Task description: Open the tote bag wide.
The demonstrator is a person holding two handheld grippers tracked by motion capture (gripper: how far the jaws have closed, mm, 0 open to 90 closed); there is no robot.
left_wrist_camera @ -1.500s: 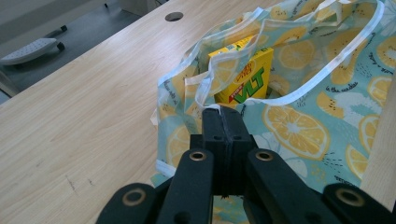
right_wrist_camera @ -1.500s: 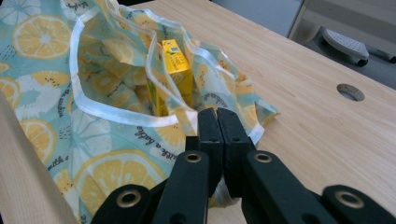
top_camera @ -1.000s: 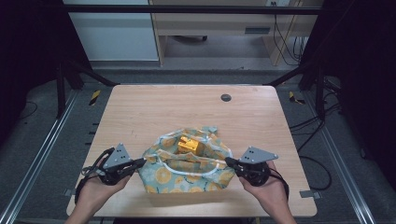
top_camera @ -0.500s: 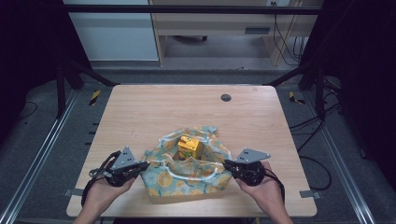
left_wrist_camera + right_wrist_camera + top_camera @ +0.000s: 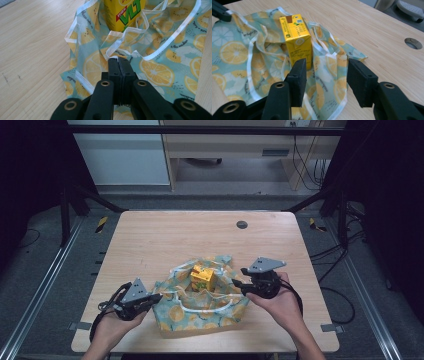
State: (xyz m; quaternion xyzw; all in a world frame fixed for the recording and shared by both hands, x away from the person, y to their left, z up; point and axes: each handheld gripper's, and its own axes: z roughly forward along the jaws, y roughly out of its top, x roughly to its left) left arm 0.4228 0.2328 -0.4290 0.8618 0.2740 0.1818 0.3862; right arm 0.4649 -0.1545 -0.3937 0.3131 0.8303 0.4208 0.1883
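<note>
A lemon-print cloth (image 5: 200,312) with white trim lies crumpled on the wooden table, and a yellow drink carton (image 5: 202,277) stands upright on it. My left gripper (image 5: 155,297) is at the cloth's left edge. In the left gripper view its jaws (image 5: 119,60) are shut on the white trim of the cloth (image 5: 155,70), with the carton (image 5: 125,12) beyond. My right gripper (image 5: 239,284) hovers at the cloth's right side. Its jaws (image 5: 327,72) have just been opening and stand apart over loose cloth (image 5: 234,52), pressing on nothing. The carton (image 5: 295,42) is just ahead of them.
A round dark hole (image 5: 242,224) sits in the table (image 5: 165,240) near its far edge, also in the right gripper view (image 5: 413,43). Bare wood lies beyond and to both sides of the cloth. Metal frame rails and cables run around the table.
The right gripper has let go of the cloth's right edge, opened, and lifted up and away from it. The cloth is no longer stretched. The left gripper keeps its grip, hardly moved.
</note>
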